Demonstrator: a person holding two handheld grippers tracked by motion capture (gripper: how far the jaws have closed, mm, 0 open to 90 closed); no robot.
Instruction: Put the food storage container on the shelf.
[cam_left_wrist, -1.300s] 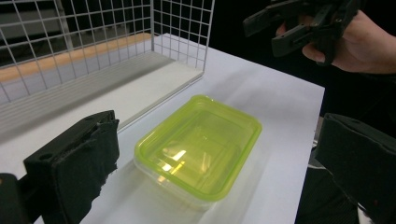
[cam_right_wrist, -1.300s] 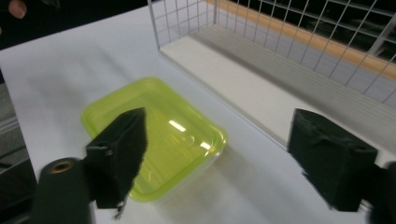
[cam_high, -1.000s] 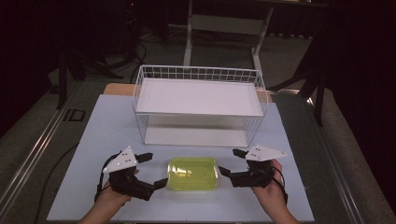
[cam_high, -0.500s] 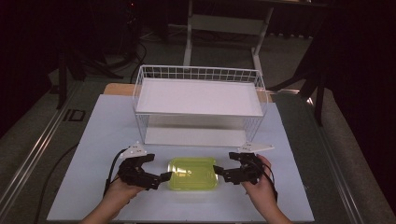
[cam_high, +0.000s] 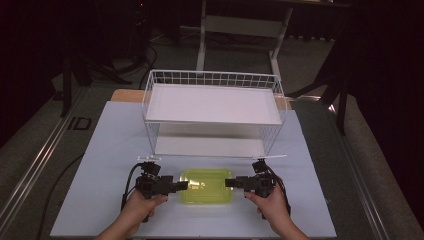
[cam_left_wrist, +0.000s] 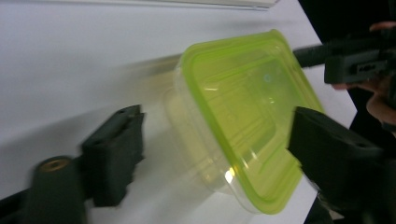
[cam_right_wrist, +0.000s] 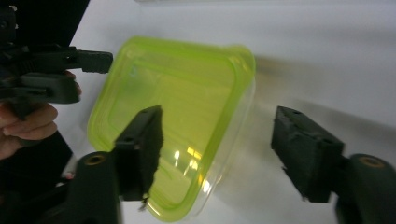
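At the near edge of the table (cam_high: 100, 150), the left claw (cam_high: 181, 185) and right claw (cam_high: 231, 183), both apart and just closing, straddle the ends of a lime-lidded plastic box (cam_high: 207, 186), a wire basket (cam_high: 212, 112) standing beyond.

A yellow-green lid is glowing on the clear container (cam_high: 206, 185). The black left claw (cam_high: 184, 185) and black right claw (cam_high: 229, 183) are flanking it. The white wire basket (cam_high: 212, 112) is standing on the pale bluish-white tabletop (cam_high: 110, 150).
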